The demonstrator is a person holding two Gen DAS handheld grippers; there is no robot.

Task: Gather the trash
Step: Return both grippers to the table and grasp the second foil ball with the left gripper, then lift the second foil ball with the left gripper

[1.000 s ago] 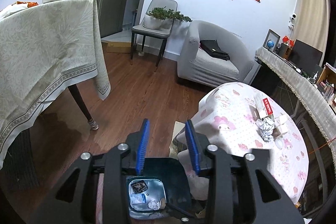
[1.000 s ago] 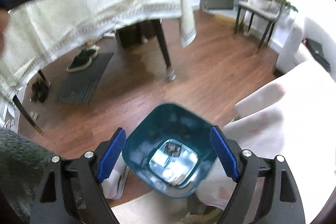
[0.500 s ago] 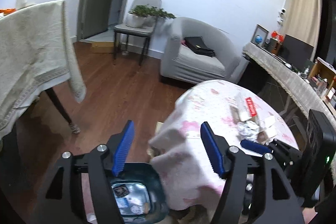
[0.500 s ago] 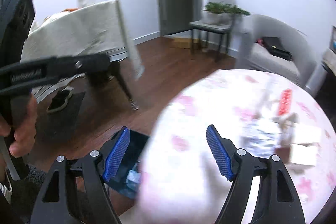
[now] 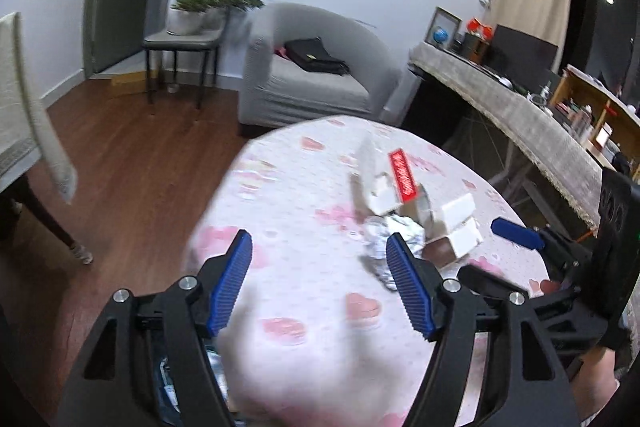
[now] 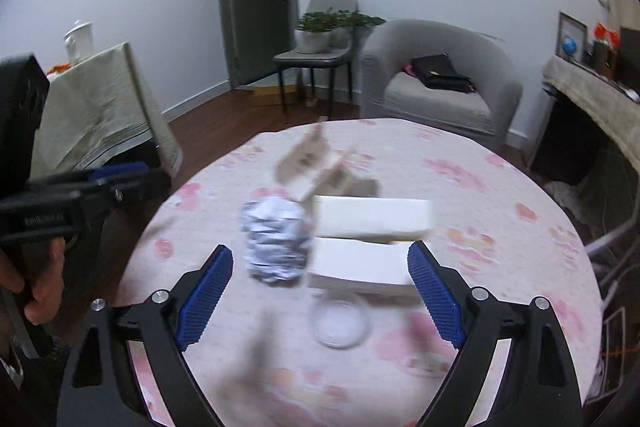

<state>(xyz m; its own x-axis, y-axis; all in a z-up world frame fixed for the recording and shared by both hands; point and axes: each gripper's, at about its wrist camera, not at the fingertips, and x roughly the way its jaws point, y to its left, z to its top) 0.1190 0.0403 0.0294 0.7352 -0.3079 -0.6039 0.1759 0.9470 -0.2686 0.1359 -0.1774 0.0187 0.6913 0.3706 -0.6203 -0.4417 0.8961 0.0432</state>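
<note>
Crumpled foil wad [image 6: 277, 242] lay centre frame, just above the right gripper [image 6: 320, 293], beside white boxes [image 6: 372, 217].
Both grippers, incl. left gripper [image 5: 318, 277], angled down over tbl, jaws just widening, nothing held.

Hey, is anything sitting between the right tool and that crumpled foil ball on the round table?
Nothing visible does. The right tool is open above the table, and the foil ball lies just ahead near its left finger; white boxes lie beside it, to the right.

Pink-hearted white tablecloth [image 6: 500, 211], silver crumpled wrapper [image 6: 276, 239].
</note>
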